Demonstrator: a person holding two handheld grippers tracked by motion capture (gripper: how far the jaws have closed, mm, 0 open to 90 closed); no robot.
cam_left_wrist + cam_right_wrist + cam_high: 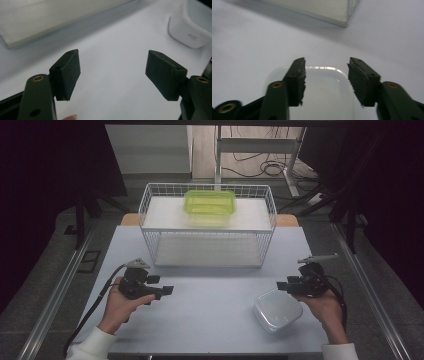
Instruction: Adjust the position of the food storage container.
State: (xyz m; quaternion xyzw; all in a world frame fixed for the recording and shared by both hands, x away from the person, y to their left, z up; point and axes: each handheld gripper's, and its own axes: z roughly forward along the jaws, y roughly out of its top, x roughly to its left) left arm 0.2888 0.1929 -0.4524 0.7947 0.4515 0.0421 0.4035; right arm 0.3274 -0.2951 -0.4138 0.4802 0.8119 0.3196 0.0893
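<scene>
A clear plastic container (pixel 277 309) with its lid on sits on the white table at the near right. My right gripper (pixel 283 286) hovers just above its far right edge, open, with the container (pixel 324 95) below and between its jaws. My left gripper (pixel 167 291) is held at the near left, pointing right, open with bare table between its jaws. The container (pixel 190 27) lies far off in the left gripper view. A yellow-green lidded container (pixel 210 202) rests on the top shelf of a white wire rack (pixel 150 220).
The wire rack stands across the far half of the table (pixel 210 295), and its lower shelf (pixel 207 251) holds nothing. Table edges run close to both hands. Cables and a desk frame (pixel 260 145) lie on the floor beyond.
</scene>
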